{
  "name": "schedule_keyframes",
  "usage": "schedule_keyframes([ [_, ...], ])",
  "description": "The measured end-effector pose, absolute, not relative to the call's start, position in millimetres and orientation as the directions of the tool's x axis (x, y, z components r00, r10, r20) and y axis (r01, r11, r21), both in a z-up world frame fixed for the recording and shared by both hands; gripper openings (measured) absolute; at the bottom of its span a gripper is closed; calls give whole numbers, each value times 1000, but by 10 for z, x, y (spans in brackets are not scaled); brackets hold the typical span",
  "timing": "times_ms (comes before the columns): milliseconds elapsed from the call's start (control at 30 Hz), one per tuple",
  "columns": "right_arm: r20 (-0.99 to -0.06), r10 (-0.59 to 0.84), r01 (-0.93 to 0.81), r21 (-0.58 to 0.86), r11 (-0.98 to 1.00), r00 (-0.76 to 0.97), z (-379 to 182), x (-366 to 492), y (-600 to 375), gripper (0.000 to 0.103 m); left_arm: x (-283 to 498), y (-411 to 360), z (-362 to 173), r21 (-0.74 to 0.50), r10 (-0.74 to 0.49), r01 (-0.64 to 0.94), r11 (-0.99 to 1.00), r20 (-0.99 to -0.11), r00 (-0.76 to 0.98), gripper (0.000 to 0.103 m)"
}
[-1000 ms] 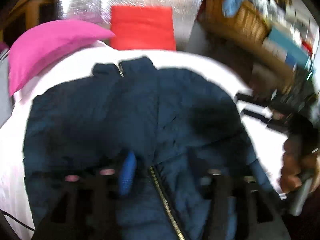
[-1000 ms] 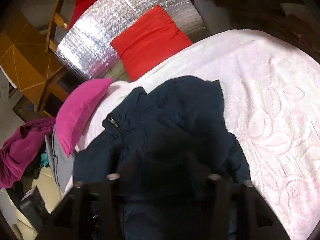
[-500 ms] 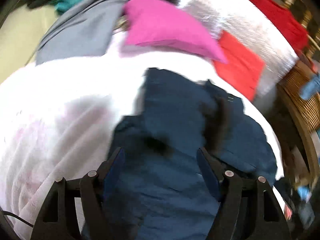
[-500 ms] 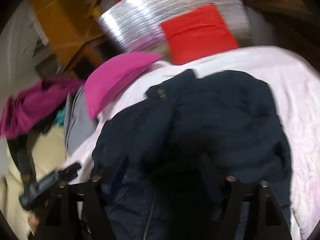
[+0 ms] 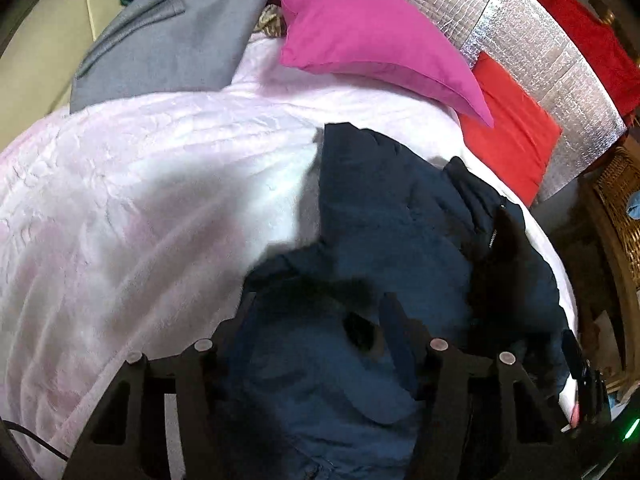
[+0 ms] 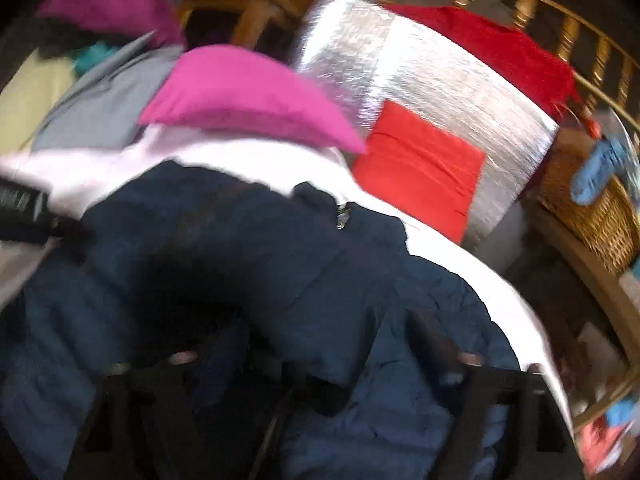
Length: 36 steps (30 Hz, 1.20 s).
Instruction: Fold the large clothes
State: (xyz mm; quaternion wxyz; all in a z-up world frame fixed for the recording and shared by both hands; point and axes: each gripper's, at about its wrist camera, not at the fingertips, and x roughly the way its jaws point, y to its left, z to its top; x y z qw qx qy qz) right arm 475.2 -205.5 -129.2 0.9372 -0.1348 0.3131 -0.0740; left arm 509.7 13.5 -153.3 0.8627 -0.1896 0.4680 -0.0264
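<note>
A dark navy puffer jacket (image 5: 392, 216) lies on a white-pink bedspread (image 5: 132, 200), collar and zipper toward the pillows. In the left wrist view my left gripper (image 5: 320, 312) is open, fingers wide apart over the jacket's left side, with a sleeve lying across the body. In the right wrist view the jacket (image 6: 248, 248) fills the lower frame, blurred. My right gripper (image 6: 320, 328) is open above its lower right part. The left gripper shows at that view's left edge (image 6: 24, 216).
A magenta pillow (image 5: 372, 36) and a red pillow (image 5: 508, 132) lean on a silver foil panel (image 5: 532, 56) at the bed's head. A grey garment (image 5: 168, 36) lies far left. A wicker basket (image 6: 588, 216) stands right of the bed by a wooden rail.
Both views swung. The left gripper moved to the jacket's left side, and a sleeve now lies folded over the body. The right gripper shifted right, toward the basket side.
</note>
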Motion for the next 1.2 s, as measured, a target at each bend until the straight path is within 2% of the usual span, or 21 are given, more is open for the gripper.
schedule_keyframes([
  [33,-583,-202,103,-198,975,787,-1223,4768,-2267,42,5090,148,-1526,-343,-215,-130,930,-798,563,60],
  [133,-597,-104,253,170,952,795,-1117,4672,-3061,42,5122,155,-1547,-341,-217,-131,931,-804,553,60],
  [200,-620,-40,333,365,869,784,-1196,4602,-3547,43,5138,167,-1561,-340,-215,-138,930,-809,548,60],
  [267,-619,124,347,581,736,775,-1397,4560,-3986,46,5160,167,-1578,-337,-215,-138,931,-813,541,60],
  [300,-609,180,350,645,679,773,-1481,4544,-4109,46,5170,167,-1584,-334,-213,-137,933,-815,538,60],
  [333,-595,238,360,708,608,768,-1581,4514,-4232,48,5181,168,-1589,-330,-210,-137,934,-816,538,60],
  [367,-565,286,358,763,539,774,-1661,4479,-4339,55,5192,172,-1594,-329,-209,-137,934,-817,538,60],
  [400,-528,312,345,803,486,790,-1708,4437,-4419,68,5203,182,-1604,-333,-212,-138,933,-816,538,60],
  [433,-507,318,339,822,458,801,-1729,4374,-4458,75,5212,194,-1612,-342,-218,-141,929,-815,537,60],
  [533,-449,323,323,869,376,833,-1767,4304,-4598,80,5236,184,-1618,-358,-239,-122,926,-804,545,60],
  [667,-455,327,334,870,364,828,-1932,4411,-4600,80,5284,29,-1637,-325,-243,-52,944,-796,555,60],
  [700,-475,313,348,855,384,822,-1970,4455,-4578,72,5302,-11,-1663,-307,-234,-41,951,-799,553,60],
  [733,-505,296,373,836,402,811,-1968,4485,-4551,50,5319,-35,-1692,-293,-226,-35,955,-803,551,60],
  [800,-540,278,400,809,430,794,-1987,4531,-4545,24,5365,-78,-1772,-269,-214,-22,963,-812,543,57],
  [833,-528,269,391,814,429,805,-1968,4521,-4547,16,5383,-92,-1800,-259,-208,-19,966,-817,537,56],
  [900,-520,236,377,804,461,821,-1842,4481,-4534,12,5405,-114,-1809,-250,-205,-15,968,-823,529,54],
  [1033,-514,174,337,745,576,840,-1493,4408,-4398,12,5416,-164,-1792,-204,-179,9,979,-837,517,54],
  [1200,-649,201,461,693,554,734,-1817,4496,-4431,12,5405,-115,-1780,-208,-189,20,978,-843,504,54],
])
